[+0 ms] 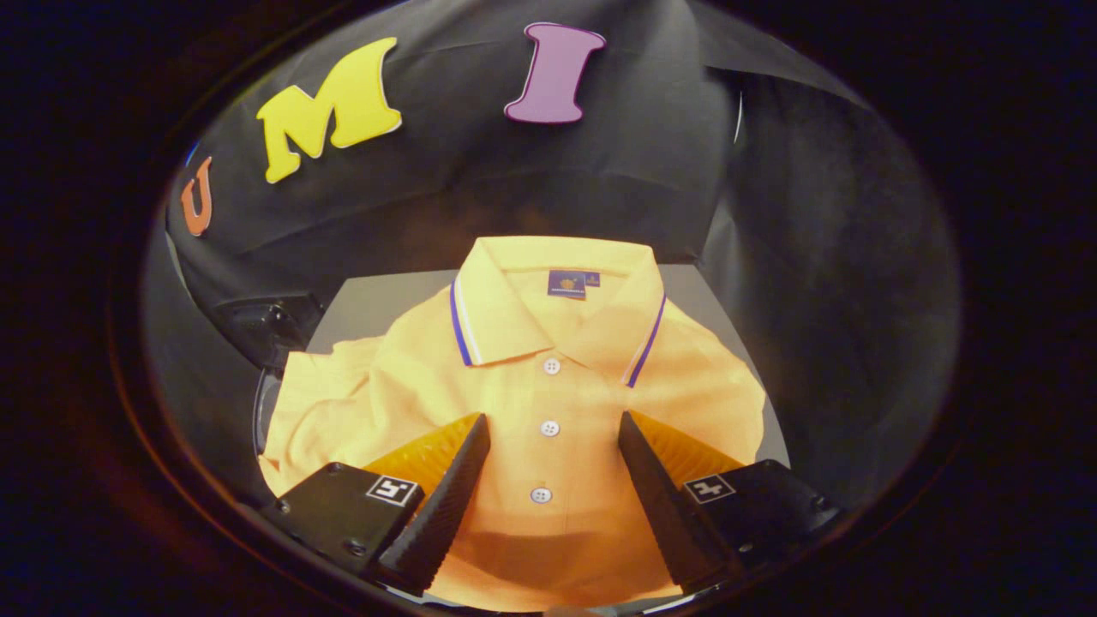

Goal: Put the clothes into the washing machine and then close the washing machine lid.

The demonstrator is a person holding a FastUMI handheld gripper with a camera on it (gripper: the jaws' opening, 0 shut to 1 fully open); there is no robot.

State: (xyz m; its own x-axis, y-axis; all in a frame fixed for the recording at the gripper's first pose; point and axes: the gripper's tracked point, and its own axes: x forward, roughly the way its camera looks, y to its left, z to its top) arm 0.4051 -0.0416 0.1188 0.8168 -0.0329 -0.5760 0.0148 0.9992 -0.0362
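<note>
- Fingers of gripper spread wide, straddling button placket, gripping nothing.
- Below: folded orange cotton polo shirt, striped collar.
- Likely soft, light, limp; best pinched at bunched fabric.

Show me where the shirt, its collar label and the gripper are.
shirt (548, 531): gripper view, its front placket.
collar label (572, 284): gripper view, the label's middle.
gripper (553, 420): gripper view, open, midway between fingertips.

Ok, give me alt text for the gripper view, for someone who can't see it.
An orange polo shirt lies folded on a grey surface, collar away from the camera. The gripper hovers over it, fingers open either side of the button placket.
</note>
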